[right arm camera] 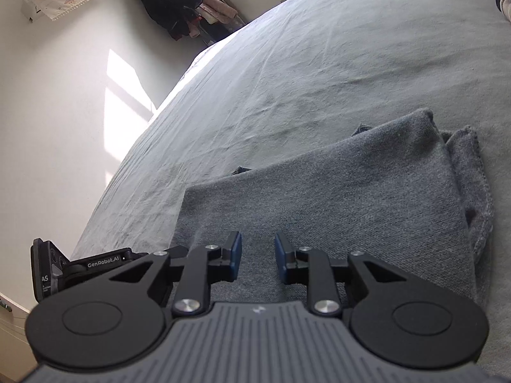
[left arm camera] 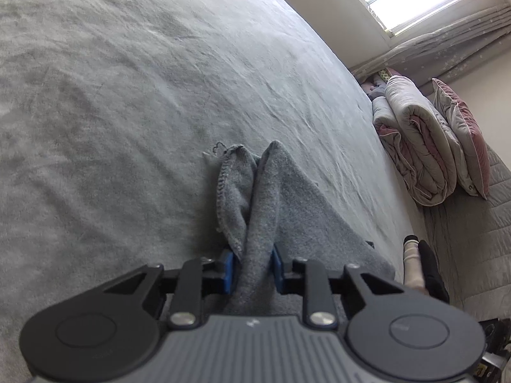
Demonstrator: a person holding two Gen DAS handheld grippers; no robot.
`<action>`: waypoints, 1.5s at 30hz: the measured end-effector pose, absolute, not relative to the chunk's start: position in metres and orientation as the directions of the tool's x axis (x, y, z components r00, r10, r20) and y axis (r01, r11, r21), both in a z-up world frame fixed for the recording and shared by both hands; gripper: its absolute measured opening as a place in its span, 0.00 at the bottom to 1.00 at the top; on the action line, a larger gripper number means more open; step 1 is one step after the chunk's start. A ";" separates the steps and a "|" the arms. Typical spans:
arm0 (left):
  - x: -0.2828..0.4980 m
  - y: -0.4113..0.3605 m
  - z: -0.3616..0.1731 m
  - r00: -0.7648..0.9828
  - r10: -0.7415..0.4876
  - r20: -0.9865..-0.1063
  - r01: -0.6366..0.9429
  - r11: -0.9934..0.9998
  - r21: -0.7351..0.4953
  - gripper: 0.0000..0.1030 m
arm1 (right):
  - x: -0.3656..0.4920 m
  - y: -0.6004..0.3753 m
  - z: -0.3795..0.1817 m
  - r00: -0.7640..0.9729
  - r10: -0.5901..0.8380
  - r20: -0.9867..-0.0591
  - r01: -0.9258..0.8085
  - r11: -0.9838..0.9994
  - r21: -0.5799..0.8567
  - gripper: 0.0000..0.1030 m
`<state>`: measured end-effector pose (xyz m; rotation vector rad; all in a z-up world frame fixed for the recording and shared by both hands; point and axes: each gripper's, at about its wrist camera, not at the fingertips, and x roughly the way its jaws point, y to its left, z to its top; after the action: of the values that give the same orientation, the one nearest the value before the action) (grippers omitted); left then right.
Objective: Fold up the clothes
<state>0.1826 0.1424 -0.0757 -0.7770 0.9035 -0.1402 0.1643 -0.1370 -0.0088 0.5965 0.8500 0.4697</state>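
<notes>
The left tool (left arm camera: 253, 268) has its blue pads (left arm camera: 228, 269) closed onto a bunched ridge of the grey knit garment (left arm camera: 271, 198), the cloth rising between them in a narrow pleat. It looks like an edge or corner has been gathered so that a layer can be lifted or carried over rather than dragged flat. Beyond the pinch, a stitched hem curls loose to the left of the pleat, and the rest of the fabric slopes down to the right onto the bed (left arm camera: 127, 95), whose pale grey sheet gives a wide, soft surface for laying the fold. The right tool (right arm camera: 258, 255) holds nothing. Its pads stand parted with a clear gap, poised just above the garment (right arm camera: 319, 198), which from this side lies as a broad, already doubled panel with a second layer showing along its right edge. That open stance probably means it is ready to take a matching edge or to steady the panel. Rolled quilts and a pillow (left arm camera: 460, 134) sit off the far side of the bed, well apart from the work.
</notes>
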 end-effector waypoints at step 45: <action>0.168 -0.015 -0.006 0.584 -0.610 -0.535 0.138 0.725 -0.675 0.22 | 0.143 -0.272 -0.027 0.659 0.684 -0.313 0.203 0.239 0.949 0.63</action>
<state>0.1680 -0.0154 -0.0060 -0.6273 0.8412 -0.4712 0.1431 -0.2717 -0.0272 1.3222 0.8375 0.3880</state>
